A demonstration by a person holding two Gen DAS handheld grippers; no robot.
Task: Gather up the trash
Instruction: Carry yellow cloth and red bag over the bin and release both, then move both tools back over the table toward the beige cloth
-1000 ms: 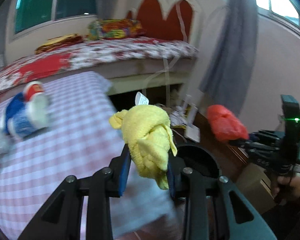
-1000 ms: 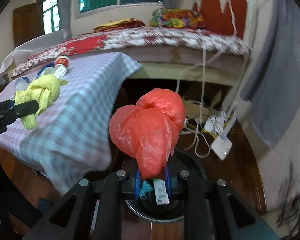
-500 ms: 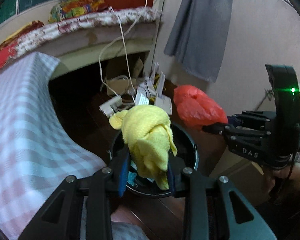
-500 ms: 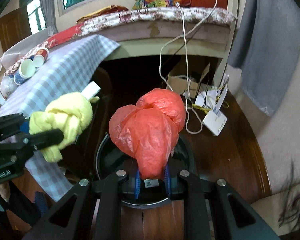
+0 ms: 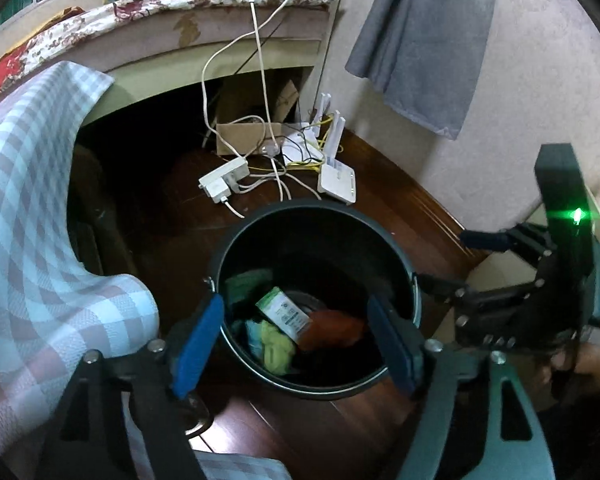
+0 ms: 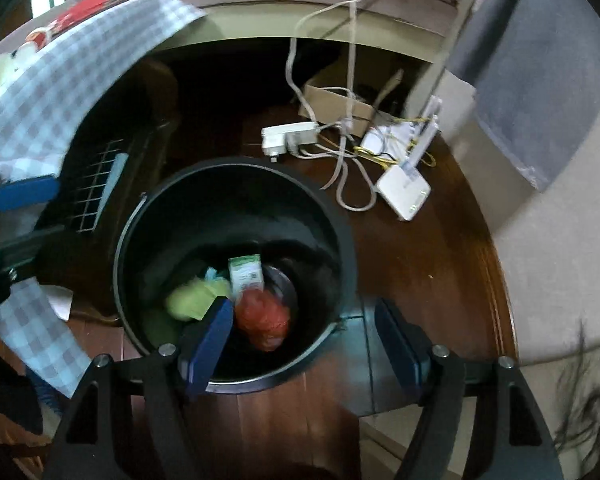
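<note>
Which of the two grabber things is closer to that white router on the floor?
Right, I'd judge. The right gripper hangs open over the bin's router-side edge, the white router just beyond. The left gripper, also open, sits over the bin's opposite side.

Both wrist cameras look steeply down, close above the black bin point(image 5: 316, 240) point(image 6: 236, 208). They share its inside and the floor point(image 5: 400, 216) point(image 6: 420, 264) behind.

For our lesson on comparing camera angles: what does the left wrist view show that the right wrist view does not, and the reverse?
Only the left wrist view shows the right gripper from outside, with its green light.

Only the right wrist view shows the cups on the checked tablecloth and a wire rack.

Both show the black bin holding the yellow cloth and red bag, plus the router.
</note>
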